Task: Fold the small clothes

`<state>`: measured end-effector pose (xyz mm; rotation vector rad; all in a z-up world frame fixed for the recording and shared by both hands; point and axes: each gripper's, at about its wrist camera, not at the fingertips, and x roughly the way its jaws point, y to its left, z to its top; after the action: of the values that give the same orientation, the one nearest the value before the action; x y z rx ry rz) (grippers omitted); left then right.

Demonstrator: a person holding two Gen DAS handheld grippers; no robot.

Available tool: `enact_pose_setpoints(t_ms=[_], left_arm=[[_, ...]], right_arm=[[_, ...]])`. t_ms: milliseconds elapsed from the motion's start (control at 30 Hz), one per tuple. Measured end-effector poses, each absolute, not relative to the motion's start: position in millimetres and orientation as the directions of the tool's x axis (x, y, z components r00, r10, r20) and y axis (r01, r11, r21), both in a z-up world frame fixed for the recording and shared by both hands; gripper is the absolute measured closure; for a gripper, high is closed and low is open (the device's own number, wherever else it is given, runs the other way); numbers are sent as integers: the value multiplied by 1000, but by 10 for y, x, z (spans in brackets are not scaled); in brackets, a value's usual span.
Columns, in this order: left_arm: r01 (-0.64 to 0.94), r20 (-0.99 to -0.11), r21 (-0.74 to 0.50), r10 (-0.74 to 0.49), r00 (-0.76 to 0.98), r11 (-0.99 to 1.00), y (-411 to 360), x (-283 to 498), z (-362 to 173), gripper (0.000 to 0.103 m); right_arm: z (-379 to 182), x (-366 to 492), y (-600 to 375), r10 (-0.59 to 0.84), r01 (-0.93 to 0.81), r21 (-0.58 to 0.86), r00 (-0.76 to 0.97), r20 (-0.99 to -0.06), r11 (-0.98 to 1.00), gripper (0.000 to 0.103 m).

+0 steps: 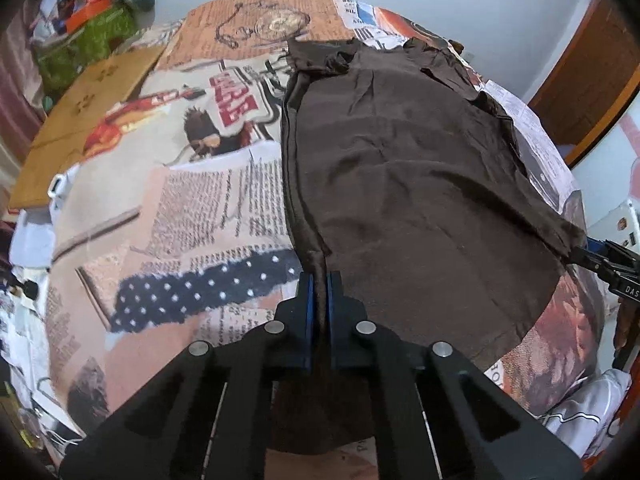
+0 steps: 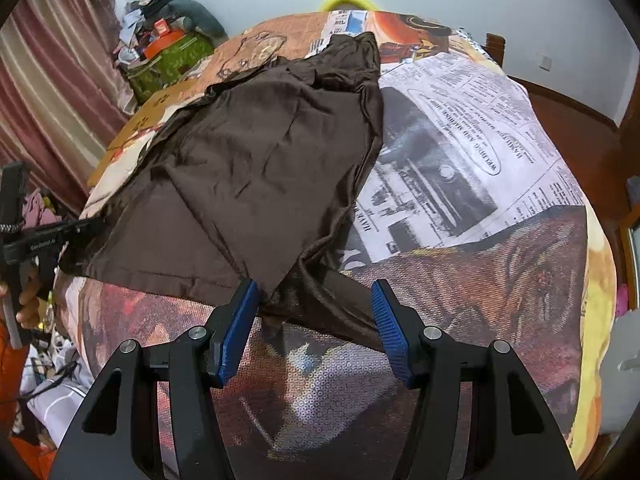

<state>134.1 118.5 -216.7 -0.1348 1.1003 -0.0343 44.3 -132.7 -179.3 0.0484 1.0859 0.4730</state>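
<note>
Brown satin garment (image 1: pixel 400 184) lies spread on a newspaper-print bedspread (image 1: pixel 192 208), reaching its near edge; the left gripper (image 1: pixel 319 284) pinches a bunched near corner, while the right gripper (image 2: pixel 316 300) stands half open astride the other near corner, pads clear

A garment (image 1: pixel 400 184) is spread flat on a printed cover (image 1: pixel 180 208), which is laid over a bed. In the left wrist view, the garment's near left corner is pinched between the pads of the left gripper (image 1: pixel 319 292), and its near right corner is met by the right gripper (image 1: pixel 600 258) at the picture's right edge. In the right wrist view, the garment (image 2: pixel 248 176) is seen left of centre, with its near corner lying between the parted fingers of the right gripper (image 2: pixel 316 300). Cardboard (image 1: pixel 88 120) is placed left of the bed, and a cluttered box (image 2: pixel 168 60) is found behind it. A door (image 1: pixel 592 88) is set at far right.
</note>
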Motion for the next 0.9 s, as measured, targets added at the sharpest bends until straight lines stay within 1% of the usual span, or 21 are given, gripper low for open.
enact_pose_setpoints(t_ms=[33,67,100,167,233,433,667,900], left_arm=[[-46,-881,-122,-87,466,992,1200,1347,-2127,98],[-52,-876,-124,-85,475,991,1227,1352,-2094,98],[-57,-871,-129,-86,485,990,1252,1361,-2059,98],[-66,-858,-131,-80,507,989,1294,1381,-1968,98],[-69,-847,-119,-65,528,991,1312,1402,-1884,98],[-67,-810,-88,-32,585,994,1316,1459,-1643,98],[-64,-764,-77,-18,644,995,1302,1596,-1370,100],[-48,-715,-78,-22,699,996,1277,1893,-1095,101]], right_arm=[[-1801,444,-1320,393,-348,265,376,-839,899,57],[-1808,449,-1314,393,-350,265,371,-841,898,67],[-1817,460,-1308,395,-353,268,363,-844,896,71],[-1811,454,-1295,409,-364,276,363,-838,890,85],[-1772,431,-1278,422,-380,278,378,-824,882,92],[-1641,449,-1278,469,-388,316,410,-783,866,96],[-1395,579,-1327,514,-379,363,464,-721,851,97],[-1155,840,-1331,533,-384,374,525,-663,844,97]])
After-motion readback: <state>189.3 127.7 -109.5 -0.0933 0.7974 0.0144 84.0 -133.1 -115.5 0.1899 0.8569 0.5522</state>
